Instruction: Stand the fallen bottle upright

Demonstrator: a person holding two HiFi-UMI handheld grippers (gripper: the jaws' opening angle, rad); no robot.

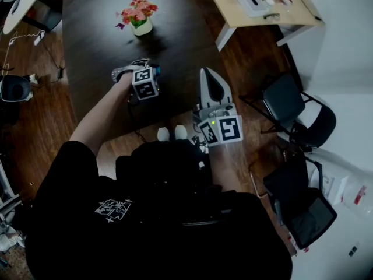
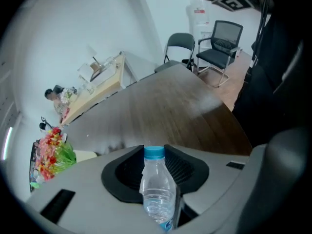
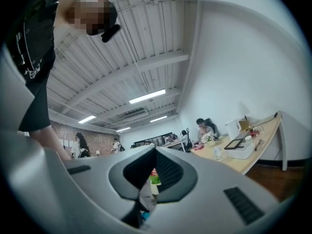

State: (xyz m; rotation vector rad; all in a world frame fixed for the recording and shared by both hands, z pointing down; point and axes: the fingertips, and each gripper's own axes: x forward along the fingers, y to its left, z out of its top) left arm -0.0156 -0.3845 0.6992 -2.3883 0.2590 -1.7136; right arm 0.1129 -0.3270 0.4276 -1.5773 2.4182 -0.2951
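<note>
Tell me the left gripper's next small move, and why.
Probably a slight lift, then a turn of the wrist to bring the blue cap upward. The left gripper has its jaws against both sides of the bottle, which appears to lie over the dark table with its cap pointing away. It seems gripped but is not yet upright.

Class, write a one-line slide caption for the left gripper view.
Left gripper grips a clear, blue-capped bottle, with a dark wooden table and potted flowers beyond.
</note>
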